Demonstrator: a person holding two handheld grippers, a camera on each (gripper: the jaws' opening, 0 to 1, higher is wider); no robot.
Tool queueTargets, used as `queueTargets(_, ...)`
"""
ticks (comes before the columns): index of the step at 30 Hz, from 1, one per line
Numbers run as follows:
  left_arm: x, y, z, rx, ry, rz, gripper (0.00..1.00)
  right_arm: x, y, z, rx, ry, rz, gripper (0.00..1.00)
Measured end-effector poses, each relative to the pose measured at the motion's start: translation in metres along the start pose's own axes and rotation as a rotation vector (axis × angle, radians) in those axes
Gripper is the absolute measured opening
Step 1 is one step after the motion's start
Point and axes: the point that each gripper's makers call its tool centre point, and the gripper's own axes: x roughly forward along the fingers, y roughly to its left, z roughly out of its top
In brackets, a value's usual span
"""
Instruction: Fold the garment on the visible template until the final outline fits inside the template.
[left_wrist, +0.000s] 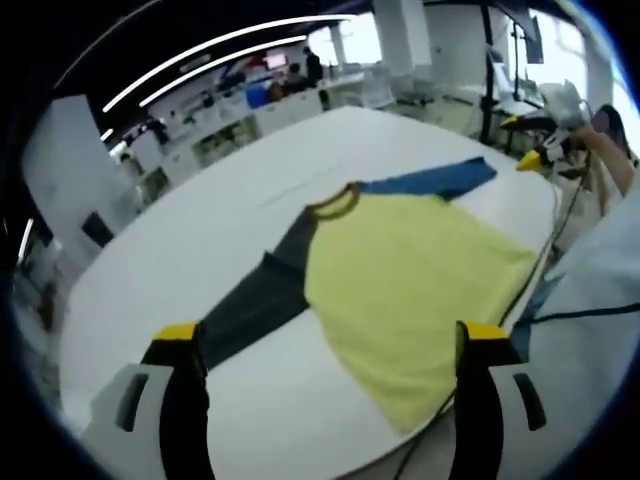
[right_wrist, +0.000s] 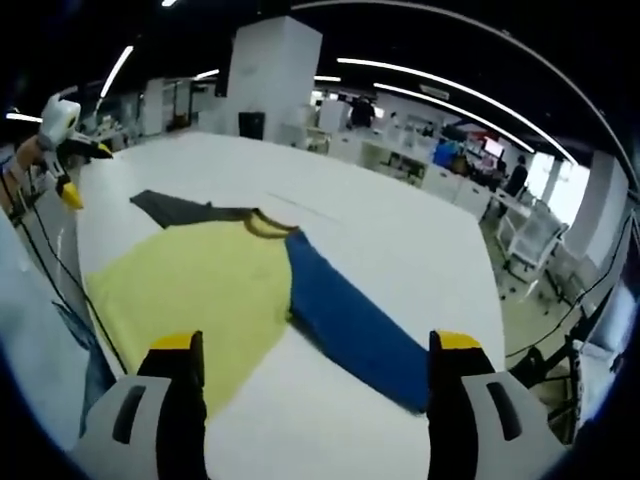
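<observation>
A shirt lies flat on the white table (left_wrist: 200, 240), with a yellow body (left_wrist: 420, 290), an olive collar (left_wrist: 335, 203), a dark grey sleeve (left_wrist: 255, 305) and a blue sleeve (left_wrist: 440, 180). My left gripper (left_wrist: 332, 335) hovers open above the grey-sleeve side, holding nothing. In the right gripper view the yellow body (right_wrist: 190, 290) and blue sleeve (right_wrist: 350, 330) spread below my right gripper (right_wrist: 316, 345), which is open and holds nothing. Each gripper shows in the other's view: the right one (left_wrist: 540, 155) beyond the blue sleeve, the left one (right_wrist: 65, 130) past the grey sleeve (right_wrist: 175, 210).
A faint thin line (left_wrist: 300, 185) runs on the table beyond the collar. A black cable (left_wrist: 530, 270) follows the near table edge beside the person's pale blue clothing (left_wrist: 590, 290). Desks and chairs (right_wrist: 530, 240) stand past the table.
</observation>
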Motion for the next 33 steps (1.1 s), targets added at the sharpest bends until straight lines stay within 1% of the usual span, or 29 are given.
queueTargets(2,0.001,0.001,0.002,0.013,0.006,-0.001,1.0,0.002,-0.002,0.0,0.005,0.0,0.001,0.91)
queueTargets(6,0.002,0.004,0.006,0.011,0.0,0.003,1.0,0.008,-0.006,-0.002,0.0,0.014,0.005,0.9)
queueTargets(9,0.002,0.003,0.007,0.015,0.002,0.0,1.0,0.01,-0.009,0.0,0.006,0.01,0.008,0.89)
queueTargets(10,0.002,0.003,0.008,0.015,0.001,0.0,1.0,0.011,-0.01,0.001,0.013,0.003,0.012,0.89)
queueTargets(11,0.002,0.003,0.008,0.016,0.0,-0.001,1.0,0.013,-0.01,0.004,0.039,-0.02,0.027,0.89)
queueTargets(12,0.003,0.003,0.008,0.014,-0.001,-0.001,1.0,0.014,-0.011,0.003,0.056,-0.021,0.033,0.88)
queueTargets(14,0.003,0.004,0.008,0.01,-0.001,-0.001,1.0,0.016,-0.013,0.001,0.055,-0.012,0.029,0.87)
queueTargets(16,0.004,0.004,0.01,0.001,-0.016,-0.001,1.0,0.017,-0.015,-0.001,0.048,-0.006,0.024,0.87)
queueTargets(19,0.006,0.003,0.009,-0.008,-0.009,-0.001,1.0,0.02,-0.018,-0.006,0.06,0.015,0.021,0.87)
queueTargets(21,0.006,0.004,0.009,-0.009,-0.008,0.001,1.0,0.022,-0.021,-0.007,0.061,0.013,0.021,0.88)
queueTargets(23,0.007,0.004,0.01,-0.012,-0.008,0.0,1.0,0.023,-0.023,-0.01,0.07,0.019,0.023,0.87)
queueTargets(26,0.01,0.004,0.01,-0.012,-0.004,-0.001,1.0,0.026,-0.03,-0.014,0.076,0.03,0.012,0.87)
queueTargets(28,0.012,0.005,0.01,-0.021,-0.003,-0.003,1.0,0.03,-0.04,-0.019,0.085,0.041,0.005,0.86)
queueTargets(33,0.016,0.005,0.013,-0.022,-0.003,-0.005,1.0,0.029,-0.044,-0.025,0.102,0.053,-0.007,0.87)
